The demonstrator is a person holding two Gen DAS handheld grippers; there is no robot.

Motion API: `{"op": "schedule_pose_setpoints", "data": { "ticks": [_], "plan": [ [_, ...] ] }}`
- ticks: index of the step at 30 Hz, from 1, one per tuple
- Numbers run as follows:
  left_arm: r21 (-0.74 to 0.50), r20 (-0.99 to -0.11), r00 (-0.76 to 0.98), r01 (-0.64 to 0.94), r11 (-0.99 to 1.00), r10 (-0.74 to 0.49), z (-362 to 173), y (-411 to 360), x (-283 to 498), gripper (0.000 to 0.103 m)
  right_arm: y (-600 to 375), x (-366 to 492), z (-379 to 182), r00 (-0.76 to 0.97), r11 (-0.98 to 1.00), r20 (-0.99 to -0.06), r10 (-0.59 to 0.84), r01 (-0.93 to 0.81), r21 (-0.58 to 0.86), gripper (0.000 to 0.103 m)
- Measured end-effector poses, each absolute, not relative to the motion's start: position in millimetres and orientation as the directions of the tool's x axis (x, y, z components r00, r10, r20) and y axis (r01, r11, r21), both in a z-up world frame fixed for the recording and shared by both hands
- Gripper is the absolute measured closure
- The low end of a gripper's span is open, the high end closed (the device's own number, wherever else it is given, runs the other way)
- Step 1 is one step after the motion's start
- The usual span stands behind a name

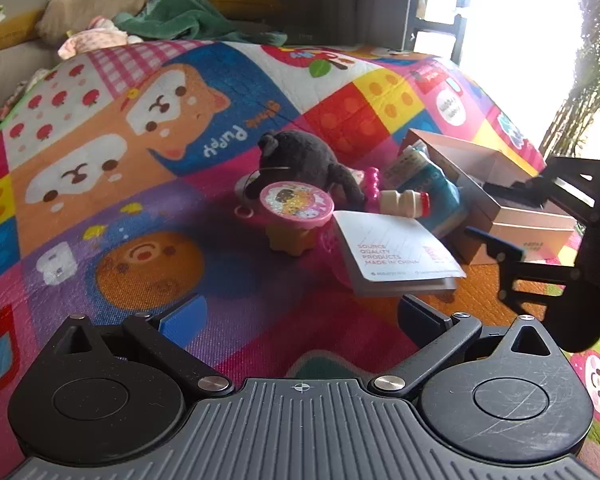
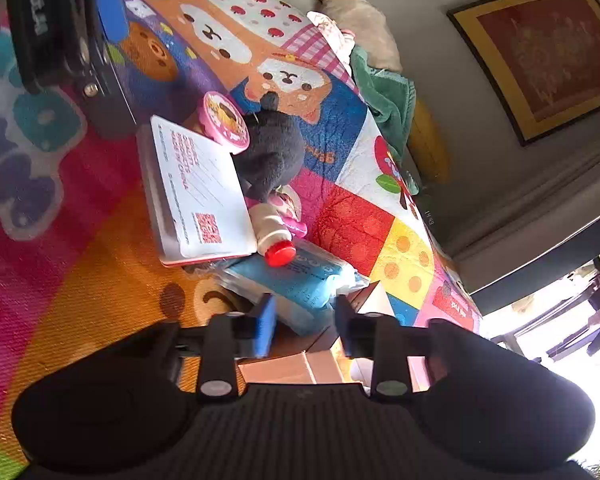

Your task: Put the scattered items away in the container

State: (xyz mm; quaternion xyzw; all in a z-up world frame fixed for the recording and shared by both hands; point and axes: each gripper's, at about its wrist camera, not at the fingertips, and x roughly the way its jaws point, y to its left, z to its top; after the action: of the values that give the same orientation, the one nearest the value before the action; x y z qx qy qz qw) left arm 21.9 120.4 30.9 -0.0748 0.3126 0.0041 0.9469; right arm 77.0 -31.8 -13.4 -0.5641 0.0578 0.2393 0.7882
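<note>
Left gripper (image 1: 300, 320): jaws spread wide, nothing between the blue pads, hovering low over the bright play mat (image 1: 100, 208).
Right gripper (image 2: 304, 320): fingers parted too, empty, poised right above the near corner of the cardboard box (image 2: 320, 360) and pointing at the blue wipes pack (image 2: 296, 280).
White booklet (image 1: 396, 252): closest of the pile to the left gripper, lying flat on a pink object, printed side up.
Pink-lidded toy cup (image 1: 296, 208): standing upright just beside the booklet, touching the plush.
Dark plush toy (image 1: 304, 160): slumped behind the cup, at the back of the cluster.
Small bottle (image 2: 274, 236): on its side, red cap toward the right wrist camera, resting against the booklet's edge and on the wipes pack.
Wipes pack: leaning against the box's outer wall, so not inside.
Cardboard box: open, on the mat at the right of the pile; none of the scattered items seen inside it.
Green towel (image 1: 180, 16): bunched up far behind, by the cushions.
</note>
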Motion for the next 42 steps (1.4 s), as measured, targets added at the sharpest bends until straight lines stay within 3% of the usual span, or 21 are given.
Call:
{"op": "schedule_pose_setpoints", "data": {
  "ticks": [7, 9, 12, 17, 23, 30, 31, 33, 35, 39, 42],
  "plan": [
    [-0.150, -0.602, 0.797, -0.053, 0.987, -0.048, 26.6, 120.9, 25.0, 0.000, -9.6, 107.0, -36.5, 0.894, 0.157, -0.382, 0.234, -0.422, -0.893, 0.055],
    [-0.154, -0.602, 0.797, -0.052, 0.987, -0.052, 25.7, 122.2, 24.8, 0.000, -5.0, 112.8, -40.5, 0.896, 0.147, -0.378, 0.232, -0.417, -0.897, 0.058],
    [-0.156, -0.602, 0.797, -0.059, 0.986, -0.048, 25.4, 125.2, 24.9, 0.000, -3.2, 107.7, -37.1, 0.891, 0.168, -0.373, 0.261, -0.422, -0.891, 0.076],
    [-0.160, -0.602, 0.798, -0.087, 0.983, -0.027, 26.1, 131.5, 21.8, 0.000, -16.6, 68.3, -12.7, 0.871, 0.258, -0.361, 0.334, -0.453, -0.853, 0.083],
    [-0.163, -0.600, 0.799, -0.070, 0.984, -0.042, 28.9, 128.4, 15.3, 0.000, -64.0, 14.6, 29.4, 0.804, 0.413, -0.456, 0.382, -0.590, -0.694, 0.087],
    [-0.138, -0.601, 0.793, 0.017, 0.990, -0.098, 31.8, 108.0, 11.9, 0.000, -129.8, -5.3, 38.8, 0.681, 0.538, -0.611, 0.404, -0.717, -0.443, 0.087],
    [-0.134, -0.602, 0.792, 0.026, 0.991, -0.102, 31.9, 104.3, 11.9, 0.000, -138.6, -3.4, 42.0, 0.661, 0.559, -0.617, 0.427, -0.729, -0.394, 0.084],
    [-0.124, -0.605, 0.789, 0.045, 0.991, -0.112, 31.9, 95.9, 11.9, 0.000, -157.1, 0.6, 51.4, 0.651, 0.620, -0.608, 0.454, -0.721, -0.308, 0.063],
    [-0.116, -0.608, 0.785, 0.061, 0.991, -0.120, 31.6, 88.9, 12.6, 0.000, -174.0, 15.8, 63.1, 0.688, 0.709, -0.566, 0.454, -0.664, -0.238, 0.024],
    [-0.106, -0.614, 0.777, 0.093, 0.990, -0.139, 31.3, 76.2, 15.1, 0.000, -222.3, 85.3, 78.5, 0.759, 0.894, -0.524, 0.386, -0.449, 0.009, 0.020],
    [-0.103, -0.615, 0.773, 0.118, 0.988, -0.157, 31.0, 68.2, 17.0, 0.000, -261.5, 147.2, 70.2, 0.788, 0.944, -0.521, 0.327, -0.253, 0.211, 0.025]
  ]
}}
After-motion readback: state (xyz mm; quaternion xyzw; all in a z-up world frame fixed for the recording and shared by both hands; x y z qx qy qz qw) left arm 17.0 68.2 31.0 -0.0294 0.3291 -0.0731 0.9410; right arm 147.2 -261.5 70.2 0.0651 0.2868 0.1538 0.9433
